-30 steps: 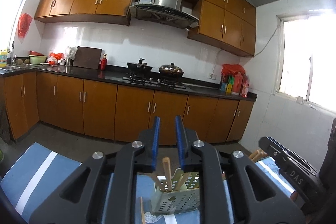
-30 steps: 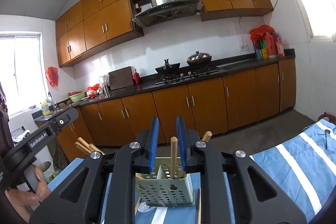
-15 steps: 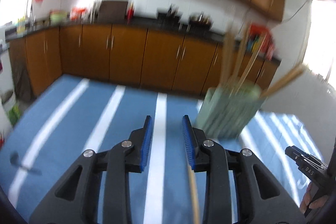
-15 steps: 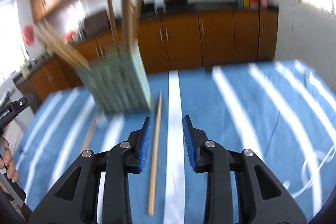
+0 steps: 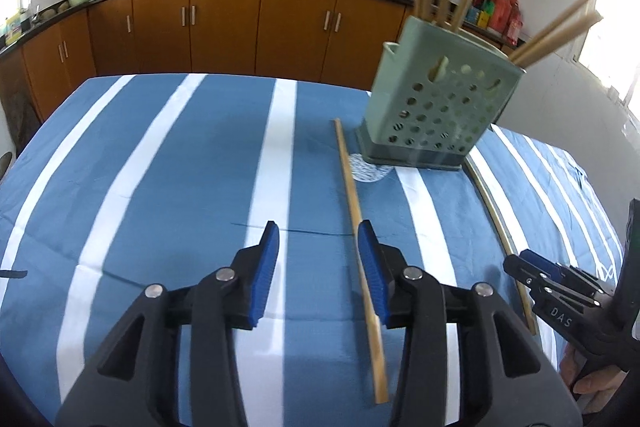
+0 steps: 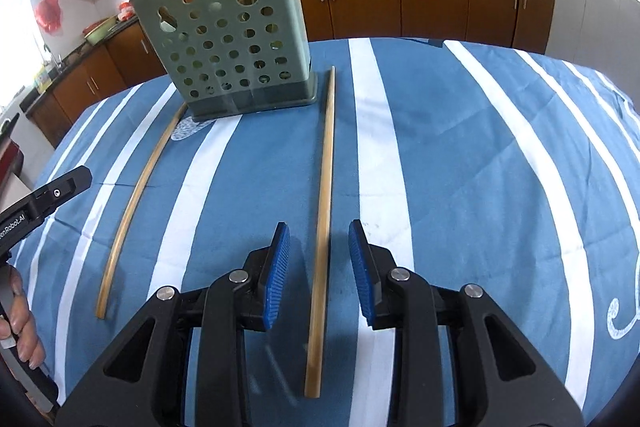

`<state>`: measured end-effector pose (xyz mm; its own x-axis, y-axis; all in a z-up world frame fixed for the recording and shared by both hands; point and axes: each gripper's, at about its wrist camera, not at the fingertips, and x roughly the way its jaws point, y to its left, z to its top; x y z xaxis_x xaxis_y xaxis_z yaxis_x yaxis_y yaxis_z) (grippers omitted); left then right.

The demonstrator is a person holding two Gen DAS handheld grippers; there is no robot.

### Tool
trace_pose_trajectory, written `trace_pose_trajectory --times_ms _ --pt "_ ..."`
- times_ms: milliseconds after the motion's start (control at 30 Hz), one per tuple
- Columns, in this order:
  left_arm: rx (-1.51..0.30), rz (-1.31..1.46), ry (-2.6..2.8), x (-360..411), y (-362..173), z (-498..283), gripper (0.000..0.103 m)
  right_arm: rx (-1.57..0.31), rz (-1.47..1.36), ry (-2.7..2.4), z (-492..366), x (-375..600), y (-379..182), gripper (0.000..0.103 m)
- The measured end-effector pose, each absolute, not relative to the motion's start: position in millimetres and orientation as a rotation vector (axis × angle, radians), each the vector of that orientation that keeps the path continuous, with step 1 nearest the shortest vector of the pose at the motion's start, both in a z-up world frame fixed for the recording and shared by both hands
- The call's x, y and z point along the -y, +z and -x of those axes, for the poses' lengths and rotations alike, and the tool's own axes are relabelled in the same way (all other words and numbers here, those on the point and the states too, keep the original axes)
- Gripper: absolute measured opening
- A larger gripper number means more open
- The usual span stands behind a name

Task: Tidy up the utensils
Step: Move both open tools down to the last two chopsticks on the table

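While jaws: spread on both grippers, left (image 5: 318,233) just widened, nothing pinched.
Room: bare cloth (image 5: 160,163) seen leftward.
Cut off: holder's (image 6: 224,43) chopstick tops.

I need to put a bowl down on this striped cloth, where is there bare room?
Bare cloth lies to the left of the left chopstick, out to the table's left edge, and to the right of the right chopstick, up to the far edge. It is crowded between the two sticks, around the green holder.
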<state>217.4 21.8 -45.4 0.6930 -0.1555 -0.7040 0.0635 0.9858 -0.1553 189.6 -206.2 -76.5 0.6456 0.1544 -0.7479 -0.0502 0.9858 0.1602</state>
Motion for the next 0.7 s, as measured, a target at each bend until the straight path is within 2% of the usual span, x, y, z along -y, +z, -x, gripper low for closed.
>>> trace_pose_trajectory --times_ms 267,333,367,433,600,667,700 --pt "-0.844 0.074 -0.142 2 -57 -226 0.042 -0.857 -0.137 0.118 -189 213 -77 0.032" --pt "-0.855 0.056 -0.142 7 -60 -227 0.042 -0.859 -0.129 0.102 -189 213 -77 0.021" --pt "-0.862 0.048 -0.140 9 -62 -228 0.042 -0.862 -0.127 0.096 -190 214 -77 0.011" --pt "-0.879 0.033 -0.137 13 -67 -230 0.041 -0.863 -0.133 0.093 -191 217 -77 0.008" --pt "-0.892 -0.019 -0.105 21 -76 -233 0.016 -0.864 -0.126 0.092 -191 218 -77 0.008" --pt "-0.891 -0.021 -0.088 19 -77 -234 0.009 -0.864 -0.128 0.093 -191 219 -77 0.008" --pt "-0.893 -0.011 -0.086 16 -77 -235 0.009 -0.863 -0.128 0.093 -191 218 -77 0.008"
